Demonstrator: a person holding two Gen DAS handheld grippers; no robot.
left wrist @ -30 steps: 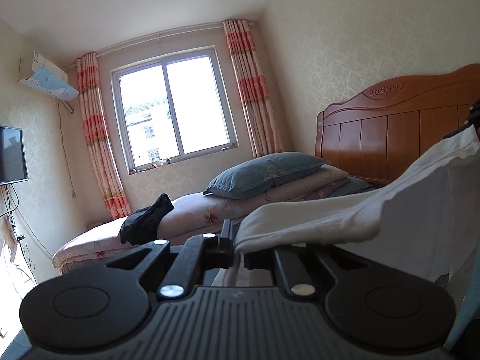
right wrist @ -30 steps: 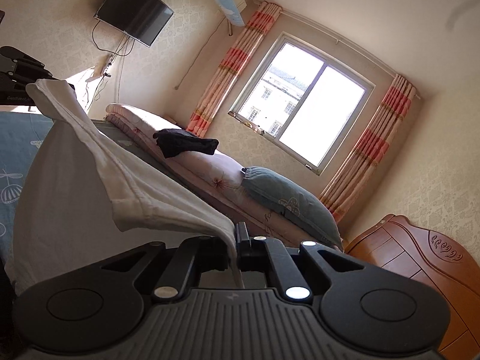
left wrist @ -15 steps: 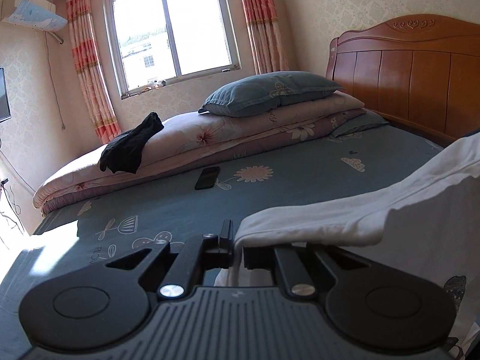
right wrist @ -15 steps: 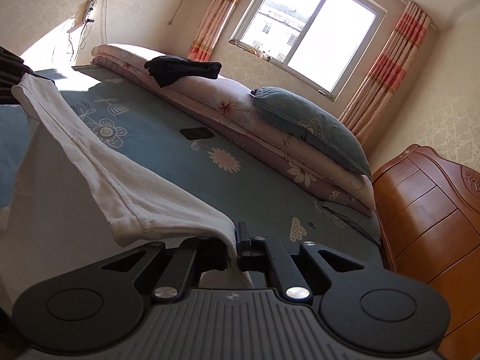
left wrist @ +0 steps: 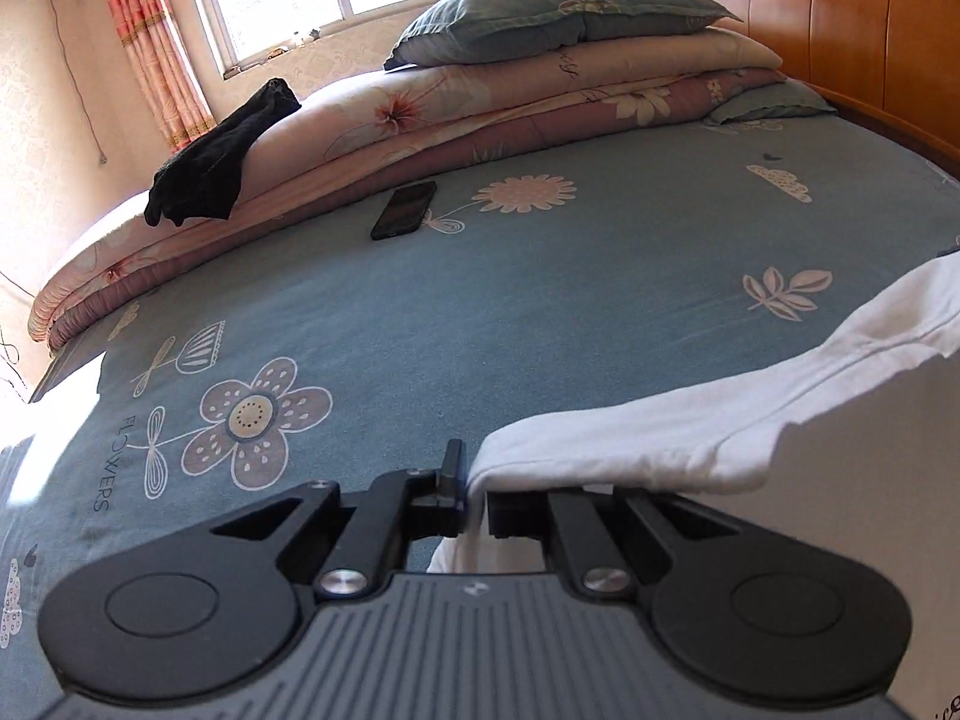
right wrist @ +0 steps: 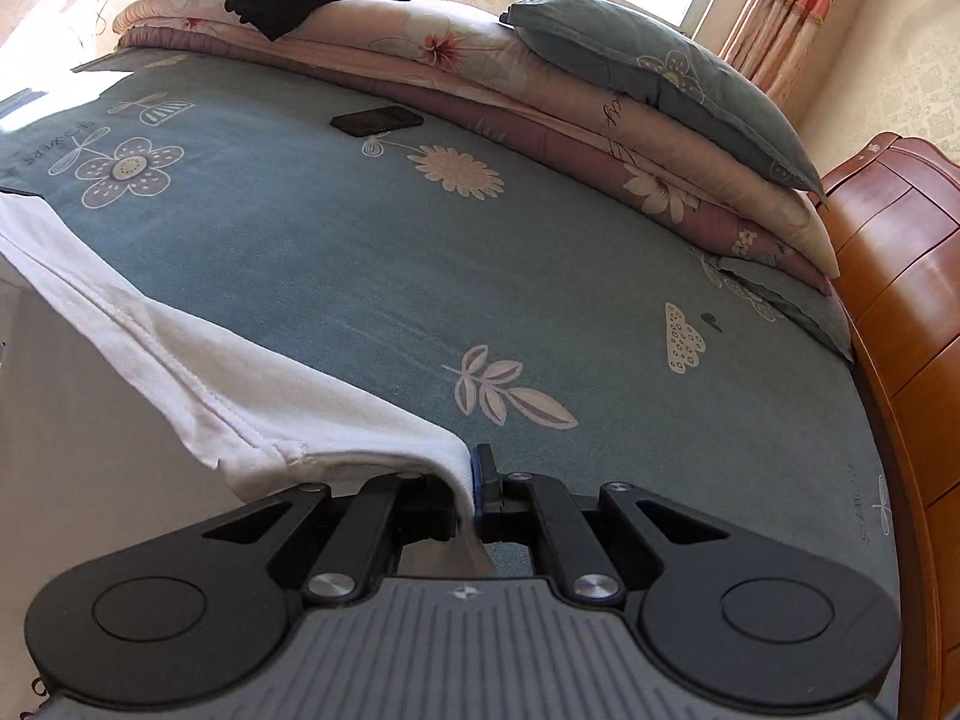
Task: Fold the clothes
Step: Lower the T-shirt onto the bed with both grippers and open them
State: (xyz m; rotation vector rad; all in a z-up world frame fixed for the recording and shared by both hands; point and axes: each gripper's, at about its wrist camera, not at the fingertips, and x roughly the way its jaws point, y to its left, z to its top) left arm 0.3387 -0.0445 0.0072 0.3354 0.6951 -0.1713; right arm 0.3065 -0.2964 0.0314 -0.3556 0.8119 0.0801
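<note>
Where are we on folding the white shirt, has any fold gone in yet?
Done: both corners are picked up; the left tool and right tool are each shut on the white garment. In hand: its edge hangs stretched between them above the blue bedsheet. Left: no fold shows in these views; it needs laying flat and folding. The black garment on the quilts looks untouched.

Your left tool [left wrist: 474, 495] has its jaws pinched together on the white garment [left wrist: 690, 432], pointing forward over the bed, pitched down. Your right tool [right wrist: 471, 495] is likewise clamped on the same garment's other end, also angled down over the bed. Both sit level, side by side.
</note>
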